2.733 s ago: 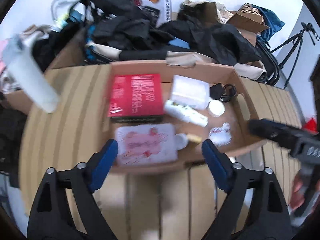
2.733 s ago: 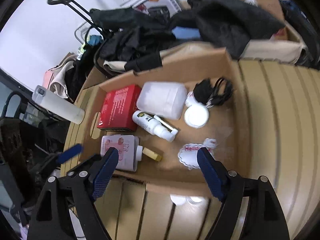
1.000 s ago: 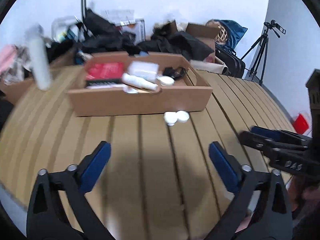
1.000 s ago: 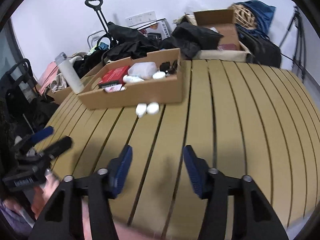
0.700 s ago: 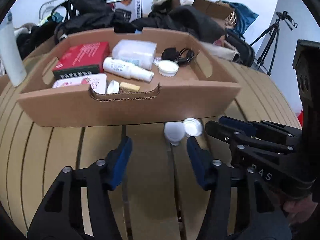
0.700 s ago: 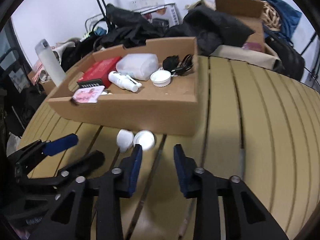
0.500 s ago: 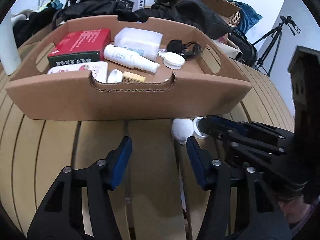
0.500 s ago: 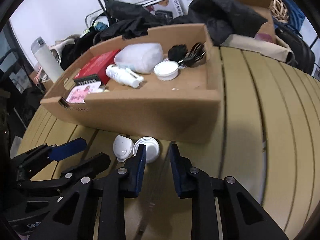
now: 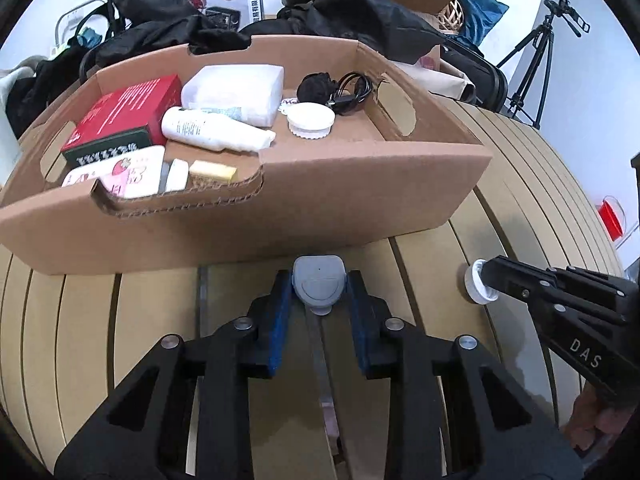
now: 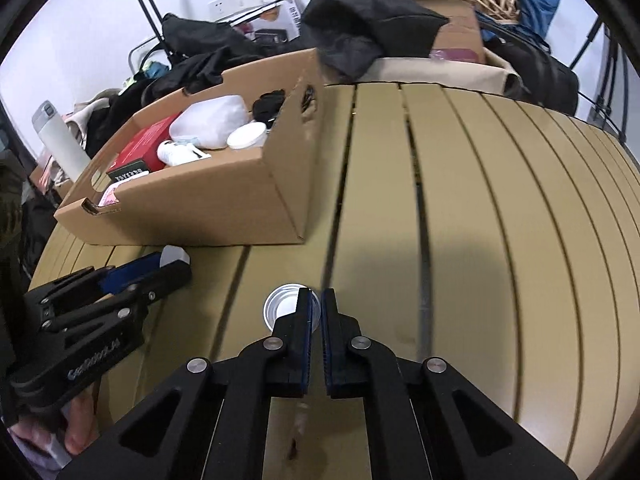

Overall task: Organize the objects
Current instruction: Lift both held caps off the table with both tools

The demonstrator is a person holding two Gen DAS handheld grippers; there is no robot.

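My left gripper [image 9: 319, 291] is shut on a small grey case [image 9: 319, 285] just in front of the cardboard tray [image 9: 248, 216]; it also shows in the right wrist view [image 10: 174, 257]. My right gripper [image 10: 316, 303] is shut on the rim of a round white lid [image 10: 285, 310] lying on the slatted table; the lid also shows in the left wrist view [image 9: 477, 287]. The tray holds a red box [image 9: 128, 116], a white bottle [image 9: 212, 130], a white pouch [image 9: 236, 92], a white jar [image 9: 311, 119], a black cable [image 9: 340, 88] and a pink packet [image 9: 116, 176].
The slatted wooden table [image 10: 480, 208] stretches to the right of the tray. Black clothes and bags [image 9: 360, 16] and cardboard boxes are piled behind it. A white flask [image 10: 60, 140] stands at the far left. A tripod [image 9: 536, 56] stands at the back right.
Both grippers moved down to the two small things in front of the tray and closed: the left on the grey case, the right on the white lid, which now lie apart.
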